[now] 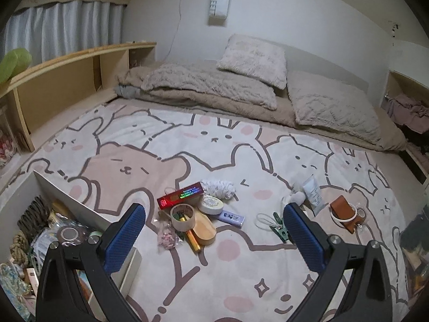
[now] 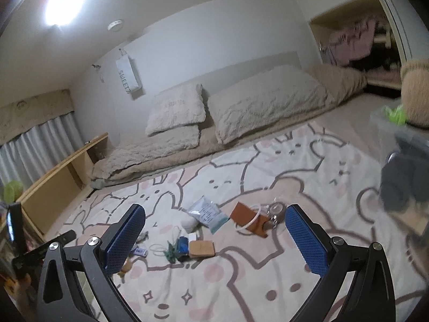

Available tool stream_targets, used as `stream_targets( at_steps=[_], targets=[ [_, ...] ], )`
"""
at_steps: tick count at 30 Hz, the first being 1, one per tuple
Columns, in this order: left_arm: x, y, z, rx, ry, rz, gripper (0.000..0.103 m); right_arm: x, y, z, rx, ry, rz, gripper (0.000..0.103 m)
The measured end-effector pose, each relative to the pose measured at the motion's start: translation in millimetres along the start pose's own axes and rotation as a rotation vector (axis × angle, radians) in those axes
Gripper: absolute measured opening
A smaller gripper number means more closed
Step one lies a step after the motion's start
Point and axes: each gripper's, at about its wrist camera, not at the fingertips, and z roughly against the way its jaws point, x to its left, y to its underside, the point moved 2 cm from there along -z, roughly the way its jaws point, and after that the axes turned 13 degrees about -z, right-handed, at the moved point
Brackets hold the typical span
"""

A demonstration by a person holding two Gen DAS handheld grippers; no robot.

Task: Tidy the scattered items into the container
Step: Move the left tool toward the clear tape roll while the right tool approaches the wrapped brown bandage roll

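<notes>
Left wrist view: I am holding both my left gripper and right gripper wide open and empty, scattered items lying just ahead, the container sitting at my left.

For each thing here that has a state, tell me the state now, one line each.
left gripper: open, holding nothing
right gripper: open, holding nothing
container: open at top, already holding items
round tin: lid on
red box: lying flat, closed
white tube: lying flat on the blanket
green clip: lying on the blanket
curtain: drawn shut
</notes>
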Motion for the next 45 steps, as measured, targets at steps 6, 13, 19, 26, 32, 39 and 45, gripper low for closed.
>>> stream_targets(
  at_steps=[6, 13, 19, 26, 32, 39, 45],
  targets=[
    [0.0, 3.0, -27.2, 0.039, -0.051, -0.022, 0.103, -4.5, 10.3, -21.9, 0.099, 0.061, 0.009, 0.103],
    [6.6, 9.6, -57.4, 0.092, -0.091, -0.012, 0.103, -41.8, 9.0, -52.3, 0.139, 0.183, -0.069, 0.103],
    [8.9, 16.4, -84.6, 0.124, -0.124, -0.018, 0.103, -72.8, 6.5, -77.6, 0.144, 0.319, -0.114, 0.103],
    [12.7, 27.4, -114.2, 0.18, -0.149, 0.0, 0.103, -87.5, 19.7, -111.7, 0.179, 0.384, -0.064, 0.103],
    [7.0, 32.6, -129.0, 0.196, -0.228, -0.059, 0.103, -95.9, 27.6, -136.8, 0.215, 0.305, -0.029, 0.103],
    [-0.1, 33.3, -149.4, 0.221, -0.243, -0.08, 0.103, -123.1, 36.9, -157.3, 0.226, 0.354, -0.069, 0.103],
    [-2.7, 40.1, -167.6, 0.264, -0.239, -0.084, 0.103, -123.2, 43.0, -179.4, 0.254, 0.382, -0.004, 0.103]
  ],
)
